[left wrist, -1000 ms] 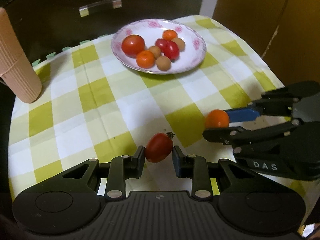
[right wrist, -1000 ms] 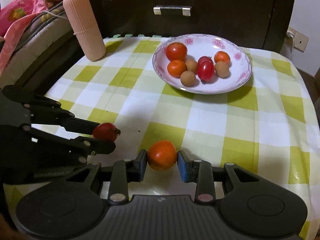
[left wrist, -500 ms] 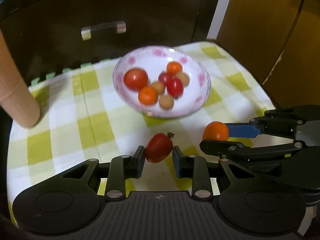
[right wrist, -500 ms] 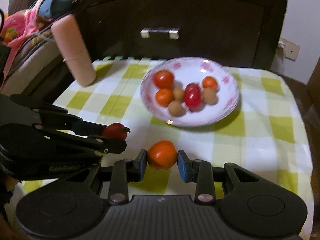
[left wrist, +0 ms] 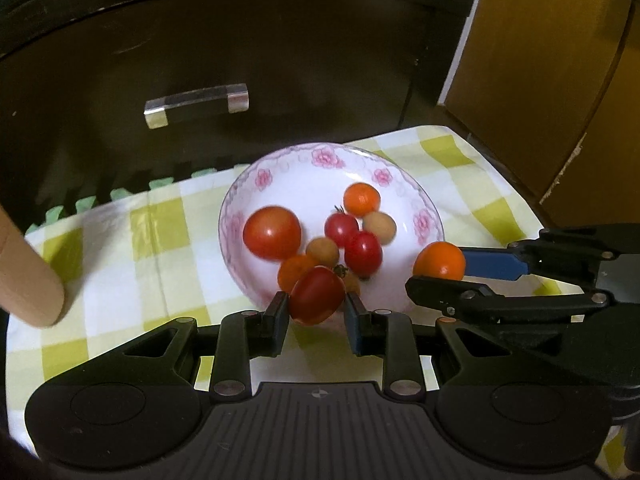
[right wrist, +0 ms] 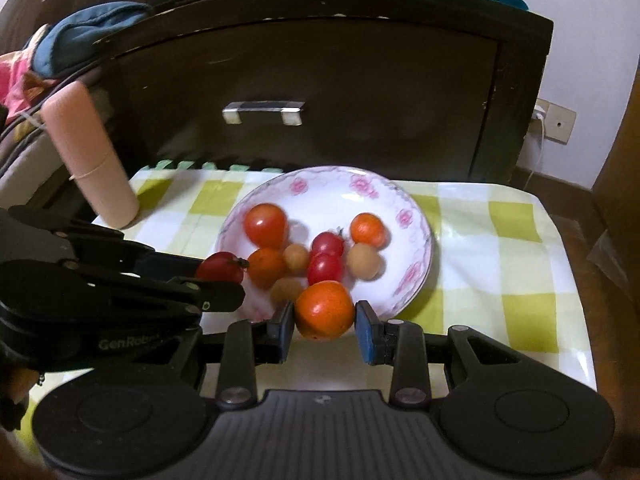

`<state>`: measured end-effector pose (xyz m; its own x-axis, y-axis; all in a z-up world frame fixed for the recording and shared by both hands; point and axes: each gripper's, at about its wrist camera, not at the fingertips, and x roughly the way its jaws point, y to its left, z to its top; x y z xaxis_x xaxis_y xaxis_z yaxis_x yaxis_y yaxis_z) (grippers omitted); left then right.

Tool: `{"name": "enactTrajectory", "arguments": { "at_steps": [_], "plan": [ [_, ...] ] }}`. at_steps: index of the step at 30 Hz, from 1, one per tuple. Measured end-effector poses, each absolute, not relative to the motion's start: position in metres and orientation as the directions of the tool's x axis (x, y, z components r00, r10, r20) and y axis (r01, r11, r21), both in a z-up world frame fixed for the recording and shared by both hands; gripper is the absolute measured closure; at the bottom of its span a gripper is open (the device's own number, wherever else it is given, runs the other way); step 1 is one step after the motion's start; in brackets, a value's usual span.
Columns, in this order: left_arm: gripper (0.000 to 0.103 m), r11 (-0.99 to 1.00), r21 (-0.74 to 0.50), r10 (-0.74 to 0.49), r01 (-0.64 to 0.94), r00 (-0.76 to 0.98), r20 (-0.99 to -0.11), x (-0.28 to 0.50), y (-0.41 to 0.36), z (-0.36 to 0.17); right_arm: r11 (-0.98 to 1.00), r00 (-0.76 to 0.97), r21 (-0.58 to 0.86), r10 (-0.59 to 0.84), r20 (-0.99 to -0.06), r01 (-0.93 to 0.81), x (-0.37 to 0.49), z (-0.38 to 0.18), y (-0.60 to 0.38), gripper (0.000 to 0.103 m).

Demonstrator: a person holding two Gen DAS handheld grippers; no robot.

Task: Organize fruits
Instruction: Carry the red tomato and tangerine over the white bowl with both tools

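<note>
The left gripper (left wrist: 317,312) pinched a red tomato (left wrist: 317,295) and the right gripper (right wrist: 323,322) pinched an orange fruit (right wrist: 324,310), both at the near rim of the plate (right wrist: 416,216), which held 8 fruits. The step looked like carrying 2 pieces in; next, each needed to clear the rim before release. Motion blur softened the pile, and 1 brown fruit sat half-hidden behind the tomato

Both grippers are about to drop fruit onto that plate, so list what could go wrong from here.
1. The plate already holds a tight cluster; a dropped red tomato or orange fruit may knock others loose.
2. The left gripper and right gripper work close together and could collide.
3. Both sit near the plate's front rim; releasing early may send fruit onto the tablecloth.
</note>
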<state>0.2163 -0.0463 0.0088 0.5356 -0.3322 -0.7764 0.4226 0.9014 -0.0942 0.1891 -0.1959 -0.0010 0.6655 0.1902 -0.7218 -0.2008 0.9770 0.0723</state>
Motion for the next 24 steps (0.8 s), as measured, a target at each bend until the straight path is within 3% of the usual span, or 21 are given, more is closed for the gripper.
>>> {"name": "enactTrajectory", "arguments": {
  "at_steps": [24],
  "plan": [
    [0.067,0.913,-0.032,-0.278,0.406,0.565,-0.777,0.253,-0.058,-0.005,0.982,0.678,0.086,0.178,-0.713,-0.167,0.23,-0.021,-0.205,0.07]
  ]
}}
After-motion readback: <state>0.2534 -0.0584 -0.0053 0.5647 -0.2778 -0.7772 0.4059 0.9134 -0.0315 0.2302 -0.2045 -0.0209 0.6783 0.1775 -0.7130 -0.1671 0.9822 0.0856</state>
